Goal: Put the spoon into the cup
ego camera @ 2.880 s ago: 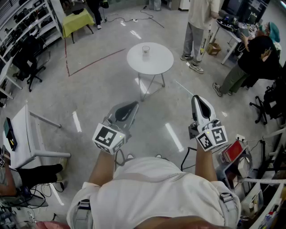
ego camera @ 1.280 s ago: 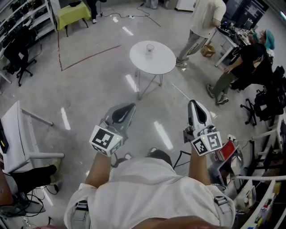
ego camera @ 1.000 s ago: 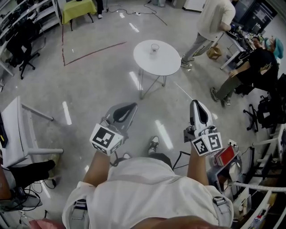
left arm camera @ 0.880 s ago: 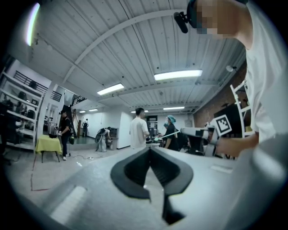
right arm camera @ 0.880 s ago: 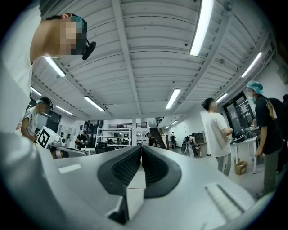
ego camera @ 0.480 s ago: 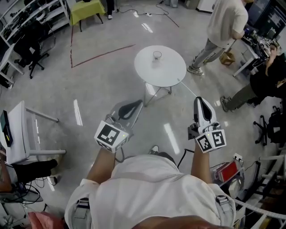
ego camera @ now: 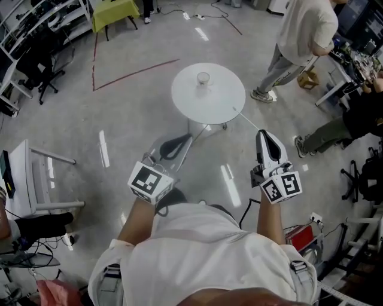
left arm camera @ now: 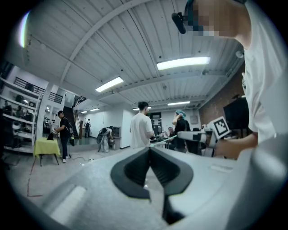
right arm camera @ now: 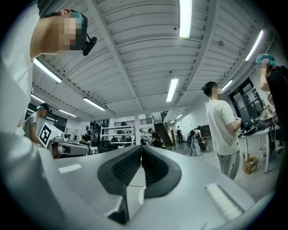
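Note:
A clear glass cup (ego camera: pixel 203 78) stands near the far side of a round white table (ego camera: pixel 222 98) ahead of me in the head view. My right gripper (ego camera: pixel 265 132) is shut on a thin spoon (ego camera: pixel 246 118), which sticks out forward to the table's near edge. The left gripper view shows that spoon (left arm camera: pixel 168 140) as a pale rod pointing left from the right gripper. In the right gripper view the jaws (right arm camera: pixel 141 146) meet and the spoon itself does not show. My left gripper (ego camera: pixel 182 138) is shut with nothing in it, held level short of the table; its jaws (left arm camera: pixel 150 149) touch.
A person in a light shirt (ego camera: pixel 305 33) stands right of the table, and another in dark clothes (ego camera: pixel 353 113) is at the right edge. A white desk (ego camera: pixel 30 179) is at my left, a yellow table (ego camera: pixel 114 9) and an office chair (ego camera: pixel 45 69) farther back. Cables lie on the floor.
I have walked forward: the table and cup sit closer to both grippers in the head view. Both grippers kept their pose, and the spoon stays in the right one.

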Motion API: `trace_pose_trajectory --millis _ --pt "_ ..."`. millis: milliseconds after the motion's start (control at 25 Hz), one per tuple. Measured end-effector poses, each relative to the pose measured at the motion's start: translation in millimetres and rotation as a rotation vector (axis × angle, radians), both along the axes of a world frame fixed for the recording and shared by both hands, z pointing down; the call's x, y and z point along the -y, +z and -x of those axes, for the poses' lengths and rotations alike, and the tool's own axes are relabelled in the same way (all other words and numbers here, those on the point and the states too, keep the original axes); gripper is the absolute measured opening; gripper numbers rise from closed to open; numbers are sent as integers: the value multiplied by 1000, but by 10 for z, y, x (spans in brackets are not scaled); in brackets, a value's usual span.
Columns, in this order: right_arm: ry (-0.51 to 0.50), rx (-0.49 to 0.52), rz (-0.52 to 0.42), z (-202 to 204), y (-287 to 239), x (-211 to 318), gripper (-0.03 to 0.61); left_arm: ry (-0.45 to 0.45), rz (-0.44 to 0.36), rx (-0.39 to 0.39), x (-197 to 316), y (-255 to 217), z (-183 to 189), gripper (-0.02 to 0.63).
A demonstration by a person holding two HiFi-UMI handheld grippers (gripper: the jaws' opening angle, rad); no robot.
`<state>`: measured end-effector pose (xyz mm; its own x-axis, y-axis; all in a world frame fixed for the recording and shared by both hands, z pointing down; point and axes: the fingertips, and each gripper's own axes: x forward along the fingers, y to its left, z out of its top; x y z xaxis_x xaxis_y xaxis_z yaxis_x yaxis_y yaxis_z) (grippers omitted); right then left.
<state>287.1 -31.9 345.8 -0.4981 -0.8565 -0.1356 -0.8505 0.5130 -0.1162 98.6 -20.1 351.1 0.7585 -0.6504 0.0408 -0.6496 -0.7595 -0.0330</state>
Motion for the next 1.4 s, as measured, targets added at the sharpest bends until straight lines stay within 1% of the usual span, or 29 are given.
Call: trace_pose_trajectory --millis 160,320,440,720,840,960,1080,1240,1400 --pt "-4 -4 18 -19 78 457 12 -8 13 -9 461 67 -8 3" --pt "8 -22 30 15 99 1034 12 -4 29 -18 1071 125 37 3" --pt "18 -39 36 226 67 1594 12 10 36 -29 1644 120 232 3" --pt "38 -70 56 753 7 2859 12 34 52 -25 2935 81 741 3" --pt "51 -102 74 999 72 3288 12 37 69 -30 3380 152 1006 3" --pt "63 -143 91 1170 159 3655 12 47 87 -30 3742 261 1163 3" --pt "63 -183 128 1209 316 3961 12 54 96 -31 4021 353 1166 3" --pt "56 -259 181 1141 560 4322 12 49 118 -38 4290 469 1058 3" --pt "23 -366 228 969 870 4731 12 1 135 -33 4571 546 866 3"
